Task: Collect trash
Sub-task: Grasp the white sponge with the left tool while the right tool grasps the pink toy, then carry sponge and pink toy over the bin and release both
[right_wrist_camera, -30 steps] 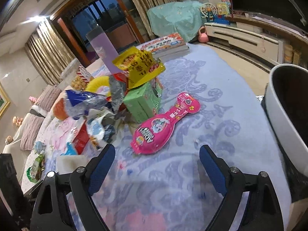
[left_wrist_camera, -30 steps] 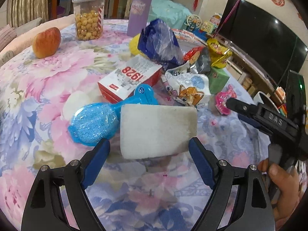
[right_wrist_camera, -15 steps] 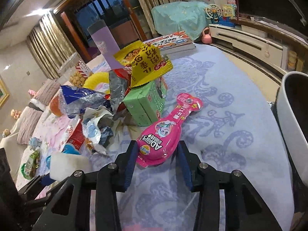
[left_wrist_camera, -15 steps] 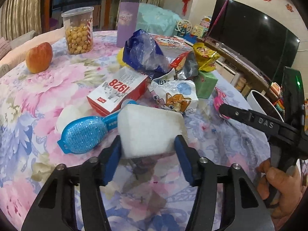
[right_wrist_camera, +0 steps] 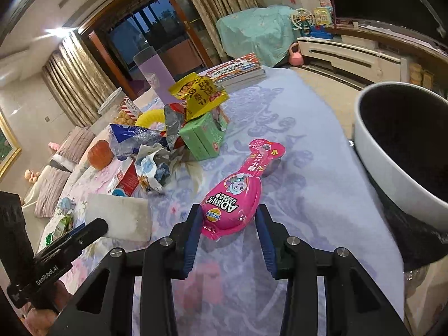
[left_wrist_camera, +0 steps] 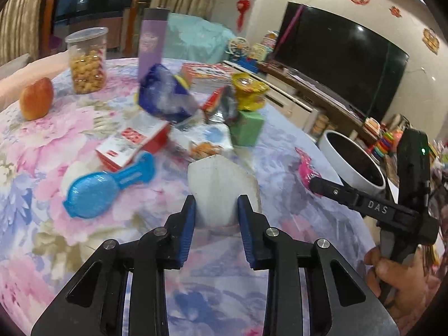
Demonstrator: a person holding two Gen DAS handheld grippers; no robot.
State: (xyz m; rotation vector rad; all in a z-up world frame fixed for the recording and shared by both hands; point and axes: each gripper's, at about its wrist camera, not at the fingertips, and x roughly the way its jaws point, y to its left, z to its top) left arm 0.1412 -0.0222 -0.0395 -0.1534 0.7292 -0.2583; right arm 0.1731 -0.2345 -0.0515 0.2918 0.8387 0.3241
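Since both pieces look light, grip's easy: left gripper (left_wrist_camera: 215, 213) squeezes the soft white foam block (left_wrist_camera: 221, 187), lifted off the table, while right gripper (right_wrist_camera: 227, 222) clamps the stiff, slick pink package (right_wrist_camera: 238, 196) by its wide end, near the bin (right_wrist_camera: 372, 151).

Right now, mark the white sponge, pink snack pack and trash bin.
white sponge (left_wrist_camera: 221, 184): left wrist view, top face.
pink snack pack (right_wrist_camera: 236, 198): right wrist view, printed front.
trash bin (right_wrist_camera: 392, 173): right wrist view, outer wall.

A round table (left_wrist_camera: 42, 151) in a floral cloth carries an apple (left_wrist_camera: 36, 102), snack jar (left_wrist_camera: 86, 60), blue scoop (left_wrist_camera: 109, 186), red-and-white box (left_wrist_camera: 134, 145) and green carton (right_wrist_camera: 203, 137)
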